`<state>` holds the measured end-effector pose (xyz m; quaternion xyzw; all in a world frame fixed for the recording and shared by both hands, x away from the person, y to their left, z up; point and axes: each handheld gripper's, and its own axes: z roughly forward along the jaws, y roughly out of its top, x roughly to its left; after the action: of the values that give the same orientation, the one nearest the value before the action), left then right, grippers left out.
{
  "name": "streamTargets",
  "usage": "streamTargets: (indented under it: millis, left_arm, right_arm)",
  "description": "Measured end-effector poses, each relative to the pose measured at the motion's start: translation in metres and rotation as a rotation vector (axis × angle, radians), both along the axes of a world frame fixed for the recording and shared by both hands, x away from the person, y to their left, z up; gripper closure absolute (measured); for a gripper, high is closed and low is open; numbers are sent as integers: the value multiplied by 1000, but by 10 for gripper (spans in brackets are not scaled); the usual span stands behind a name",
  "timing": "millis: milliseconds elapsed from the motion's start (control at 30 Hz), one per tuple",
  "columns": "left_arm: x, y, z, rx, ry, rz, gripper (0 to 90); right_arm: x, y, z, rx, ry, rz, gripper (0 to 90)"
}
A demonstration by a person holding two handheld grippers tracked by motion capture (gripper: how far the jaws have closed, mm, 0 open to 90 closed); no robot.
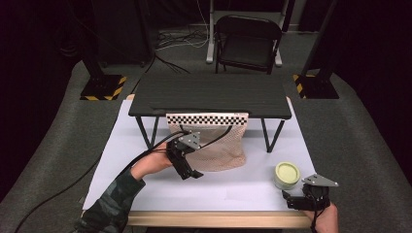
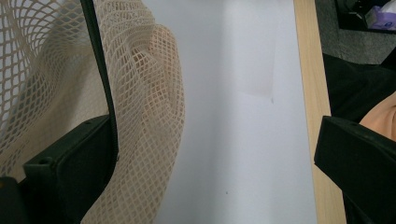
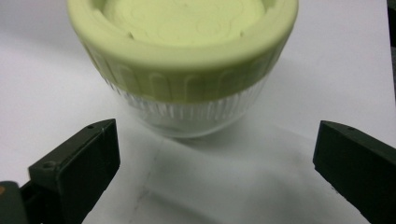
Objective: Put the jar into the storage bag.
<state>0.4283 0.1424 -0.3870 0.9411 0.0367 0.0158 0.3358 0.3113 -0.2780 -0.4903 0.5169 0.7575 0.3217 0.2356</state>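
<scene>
A beige mesh bag [image 1: 221,145] hangs from a checkered strip [image 1: 208,119] at the front edge of a low black stand. My left gripper [image 1: 190,173] sits at the bag's lower left corner, open. In the left gripper view the mesh bag [image 2: 144,93] and its black cord [image 2: 100,70] drape against the left jaw, and the left gripper [image 2: 210,158] has only white sheet between its jaws. A clear jar with a pale green lid [image 1: 286,174] stands at the front right. My right gripper [image 1: 287,198] is open just short of the jar [image 3: 187,60], not touching it.
The low black stand [image 1: 209,92] on thin legs spans the middle of the white sheet [image 1: 145,184]. The wooden table edge [image 1: 218,219] runs along the front. A black folding chair [image 1: 248,41] and striped stand bases [image 1: 102,87] lie beyond the table.
</scene>
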Motion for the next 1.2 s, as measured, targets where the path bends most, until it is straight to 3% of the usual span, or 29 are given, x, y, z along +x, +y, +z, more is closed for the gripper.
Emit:
streamTargets:
  millis: [500,1200]
  left_arm:
    - [0,0,0,-2,3,-2,0]
    - [0,0,0,-1,5,-5,0]
  right_arm:
    - [13,20,16,-19,-42,13,2]
    - [32,31,19,-40,-43,12,0]
